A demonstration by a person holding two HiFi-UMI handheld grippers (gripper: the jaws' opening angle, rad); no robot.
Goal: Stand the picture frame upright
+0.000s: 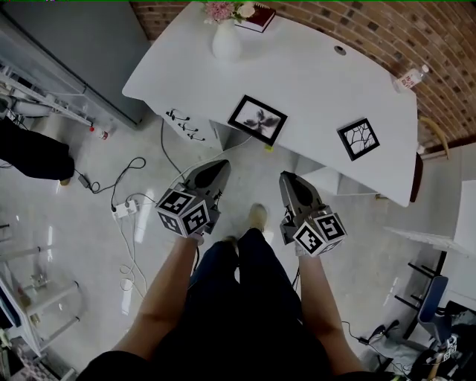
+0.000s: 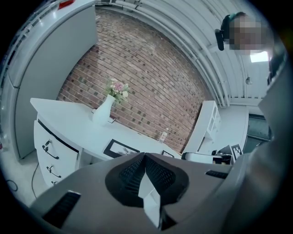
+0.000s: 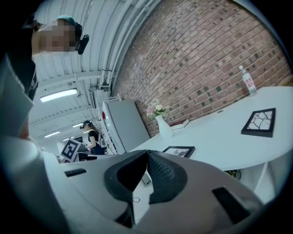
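Left gripper (image 1: 218, 168): jaws pressed together, empty, short of white table (image 1: 312, 74). Flower-print picture frame (image 1: 257, 119): flat at table's near edge. Right gripper (image 1: 289, 181): jaws pressed together, empty, short of table. Branch-print picture frame (image 1: 358, 138): flat, table's right part.

A lab workroom: brick wall (image 1: 357, 22), strip lights (image 3: 57, 95), floor power strip (image 1: 124, 208).

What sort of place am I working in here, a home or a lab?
Likely a lab or studio set: a white desk against a brick wall, with a power strip and loose cables on the floor.
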